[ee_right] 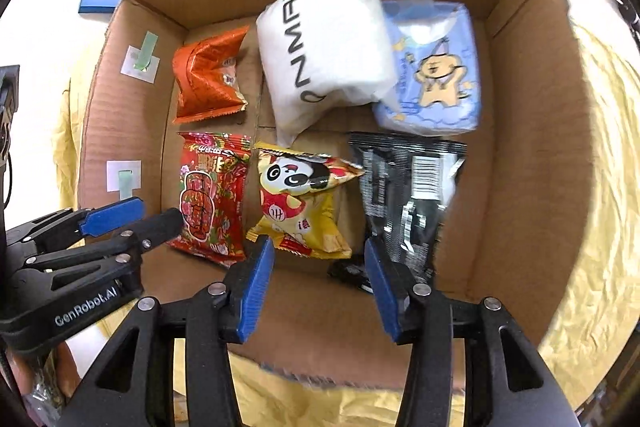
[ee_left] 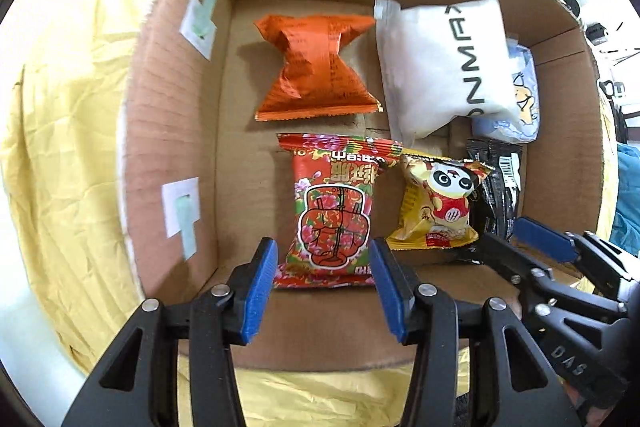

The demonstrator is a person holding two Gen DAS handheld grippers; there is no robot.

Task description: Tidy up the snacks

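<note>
1. A cardboard box (ee_right: pixel 516 131) sits on a yellow cloth (ee_left: pixel 60 147), holding six snacks.
2. The white bag (ee_right: pixel 328 43) leans on the blue packet (ee_right: pixel 436 75), hiding part of it.
3. The black packet (ee_right: pixel 408 195) looks blurred.
4. Both the left gripper (ee_left: pixel 324 283) and the right gripper (ee_right: pixel 320 279) hang spread and empty.

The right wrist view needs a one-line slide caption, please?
Open right gripper above a cardboard box holding six snack packs.

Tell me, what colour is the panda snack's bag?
Yellow-gold, the panda bag; the right wrist view shows it best.
</note>
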